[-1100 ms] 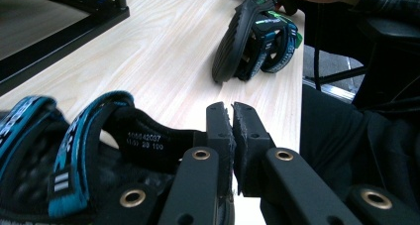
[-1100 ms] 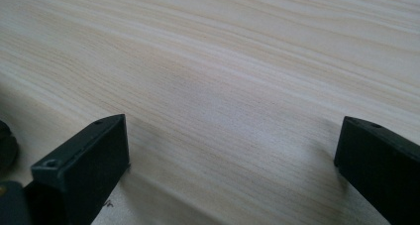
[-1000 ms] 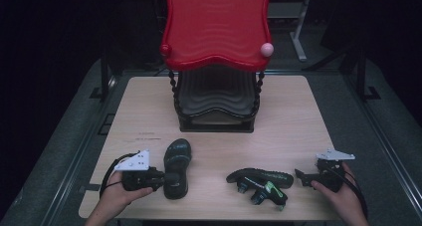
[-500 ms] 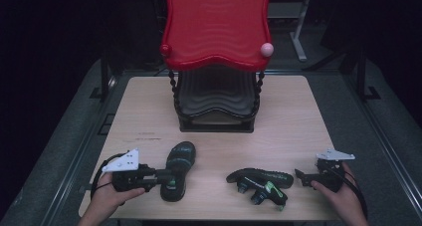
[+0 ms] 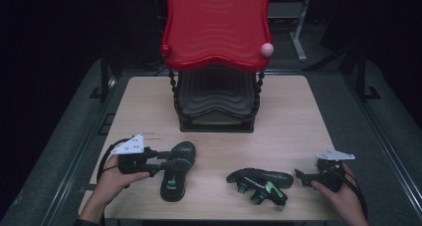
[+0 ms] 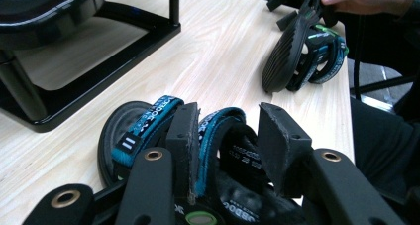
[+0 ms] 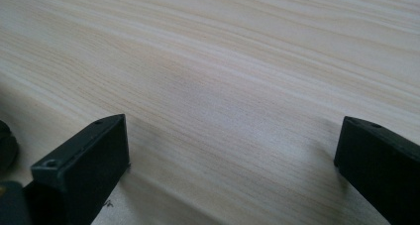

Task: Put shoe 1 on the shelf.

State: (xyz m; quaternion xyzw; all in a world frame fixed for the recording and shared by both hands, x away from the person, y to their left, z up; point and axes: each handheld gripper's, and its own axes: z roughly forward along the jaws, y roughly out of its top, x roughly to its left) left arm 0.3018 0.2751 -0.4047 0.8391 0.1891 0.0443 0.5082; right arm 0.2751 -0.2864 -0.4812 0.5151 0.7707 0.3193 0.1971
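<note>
A black sandal with teal straps lies flat near the table's front left. My left gripper reaches it from the left. In the left gripper view a teal strap stands between the jaws of my left gripper. Those jaws have just been opening: the left one is still at the strap, the right one is clear of it. The second sandal lies on its side at the front right, sole up. Just right of it, my right gripper stands wide open over bare wood.
A shoe rack stands at the table's middle back, with a red wavy top shelf and a black lower shelf; its black base frame is close to the left sandal. Bare wood lies between the two sandals.
My left gripper has drawn back to the left and turned to point right at the sandal, and its jaws have parted. The right hand and the second sandal have kept still.
</note>
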